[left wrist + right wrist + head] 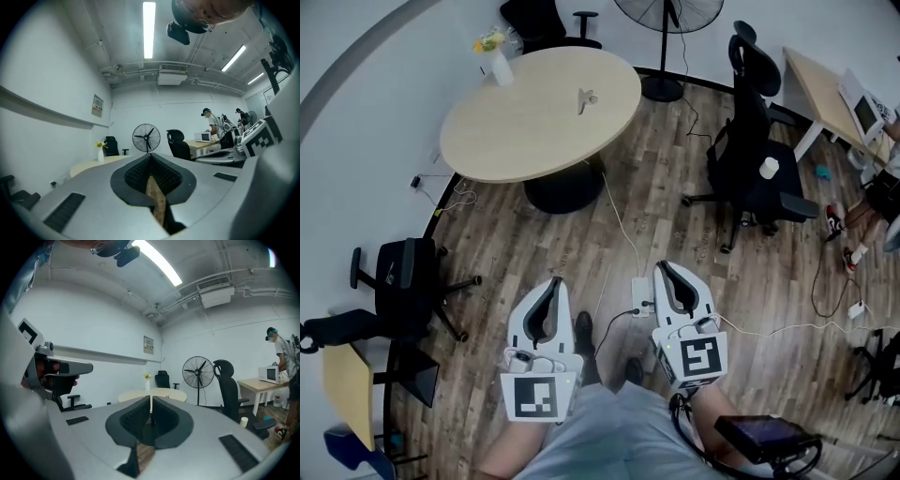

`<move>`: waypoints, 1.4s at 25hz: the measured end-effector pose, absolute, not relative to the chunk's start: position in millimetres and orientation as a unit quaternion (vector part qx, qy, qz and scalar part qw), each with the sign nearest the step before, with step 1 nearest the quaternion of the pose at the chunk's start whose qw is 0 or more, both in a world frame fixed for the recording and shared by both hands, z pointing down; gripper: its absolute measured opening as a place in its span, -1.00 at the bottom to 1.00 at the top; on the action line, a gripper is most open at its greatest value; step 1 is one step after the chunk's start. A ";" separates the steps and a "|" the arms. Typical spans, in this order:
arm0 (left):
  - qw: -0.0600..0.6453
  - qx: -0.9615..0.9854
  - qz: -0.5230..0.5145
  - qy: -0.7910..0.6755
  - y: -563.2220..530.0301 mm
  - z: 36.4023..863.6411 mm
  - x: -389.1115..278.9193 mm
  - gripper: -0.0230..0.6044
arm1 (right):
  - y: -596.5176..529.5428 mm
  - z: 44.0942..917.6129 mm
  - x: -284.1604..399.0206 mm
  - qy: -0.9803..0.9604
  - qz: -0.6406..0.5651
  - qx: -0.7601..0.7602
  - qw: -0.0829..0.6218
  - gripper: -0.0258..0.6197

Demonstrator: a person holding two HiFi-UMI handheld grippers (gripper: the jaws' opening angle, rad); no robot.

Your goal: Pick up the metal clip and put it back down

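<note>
**user1:** so where's the metal clip (587, 97) right now? anything got hold of it?

**user2:** nope, it's lying on the round counter (516, 131), a bit right of the middle, with nothing touching it. a vase (498, 64) with flowers stands at the far left edge, well apart, so the clip has bare top all round

**user1:** and the grippers?

**user2:** both held low by the person's waist, well away from the counter. left gripper (555, 283) has its jaws pressed together with nothing in them. right gripper (666, 269) is the same deal, barely a slit between the pads and empty. so I'd say the pick-up hasn't started, this is the walk-up stage

**user1:** what's next then?

**user2:** my guess: get over to the counter, spread one set of jaws and come down over the clip. it looks small and thin, so the jaws probably need careful lining up

**user1:** room to move?

**user2:** decent. there's open wood floor (675, 225) straight ahead, but a white cable (617, 220) runs across it toward the counter's base and could snag a foot. a black office chair (750, 141) is off to the right, another chair (408, 286) to the left and a fan (667, 23) behind the counter, none in the direct path
</note>
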State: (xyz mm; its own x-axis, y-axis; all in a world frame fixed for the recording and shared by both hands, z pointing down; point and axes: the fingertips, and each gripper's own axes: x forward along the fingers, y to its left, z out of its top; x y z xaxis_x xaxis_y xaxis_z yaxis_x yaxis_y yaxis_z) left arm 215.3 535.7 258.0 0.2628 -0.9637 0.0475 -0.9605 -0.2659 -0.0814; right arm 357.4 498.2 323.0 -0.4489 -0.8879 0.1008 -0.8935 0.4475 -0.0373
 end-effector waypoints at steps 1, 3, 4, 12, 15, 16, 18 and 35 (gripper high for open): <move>0.011 -0.795 -0.044 0.605 524.3 263.9 206.9 -0.87 | 486.6 327.8 349.7 -0.848 0.046 0.527 0.035 -0.77; -0.005 -0.796 -0.045 0.604 501.6 275.3 188.9 -0.87 | 464.4 339.7 332.6 -0.845 0.061 0.530 0.040 -0.77; -0.012 -0.796 -0.046 0.604 489.7 280.7 178.5 -0.87 | 453.6 346.0 322.5 -0.844 0.069 0.529 0.044 -0.77; -0.039 -0.804 -0.047 0.591 384.1 300.8 96.5 -0.87 | 354.5 365.3 232.8 -0.844 0.081 0.526 0.071 -0.77; -0.030 -0.808 -0.043 0.587 357.0 290.3 67.0 -0.87 | 327.4 353.3 201.7 -0.843 0.072 0.529 0.068 -0.77; -0.027 -0.809 -0.037 0.586 348.9 284.5 58.2 -0.87 | 319.2 348.0 193.0 -0.841 0.068 0.532 0.066 -0.77; -0.014 -0.813 -0.023 0.581 334.4 271.0 42.5 -0.87 | 303.8 335.2 177.2 -0.839 0.056 0.538 0.060 -0.77; -0.009 -0.846 -0.005 0.533 269.6 254.9 13.5 -0.87 | 239.2 295.9 143.9 -0.817 0.019 0.574 0.055 -0.77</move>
State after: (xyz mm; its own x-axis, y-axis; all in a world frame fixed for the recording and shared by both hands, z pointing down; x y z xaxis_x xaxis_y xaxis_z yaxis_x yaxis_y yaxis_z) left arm 13.5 269.6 254.9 0.4326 -0.9014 0.0177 -0.9016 -0.4325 0.0105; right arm 143.9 239.2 295.9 -0.3356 -0.9354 0.1118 -0.9395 0.3410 0.0330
